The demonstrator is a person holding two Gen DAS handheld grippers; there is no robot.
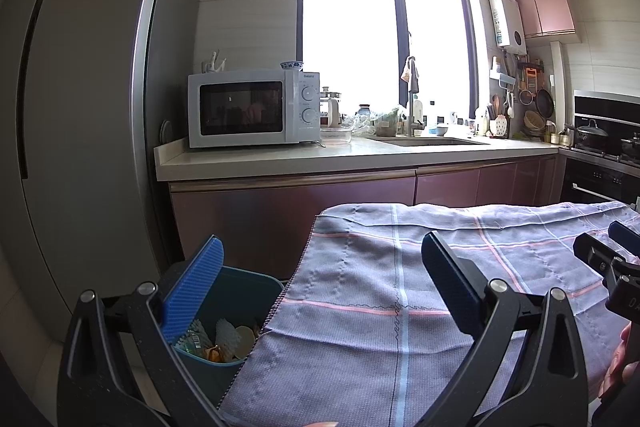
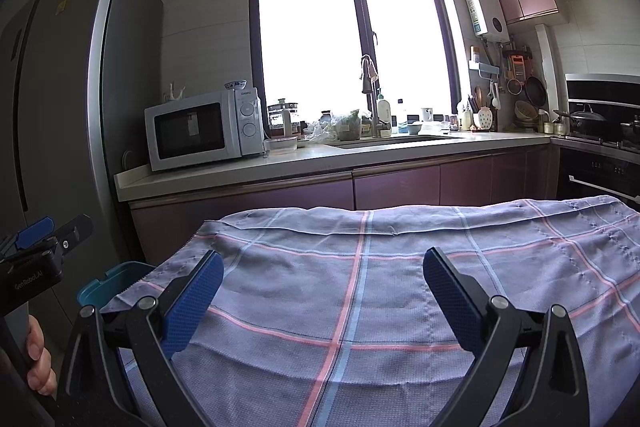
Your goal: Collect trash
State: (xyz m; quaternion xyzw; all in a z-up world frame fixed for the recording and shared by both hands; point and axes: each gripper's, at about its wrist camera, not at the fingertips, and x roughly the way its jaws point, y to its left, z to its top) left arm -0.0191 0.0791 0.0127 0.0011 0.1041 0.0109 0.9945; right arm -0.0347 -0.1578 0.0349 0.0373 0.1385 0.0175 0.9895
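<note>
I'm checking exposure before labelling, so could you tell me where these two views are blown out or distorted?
Left wrist view: the window is blown out white, the fridge edge bows with fisheye, and the corners vignette. Right wrist view: the same window clips white, while the checked cloth stays evenly lit and sharp.

The microwave [image 1: 254,107] carries the brand "Galanz" in small blue letters at the top of its control panel, above the two dials; in the right wrist view the same word is too small to read with certainty. On the black body of the left tongs [image 2: 30,259], seen at the left edge of the right wrist view, white lettering reads "GenRoboLAI" or close to it. The label strip on the white water heater [image 1: 508,21], up and right of the microwave, is illegible.
</note>
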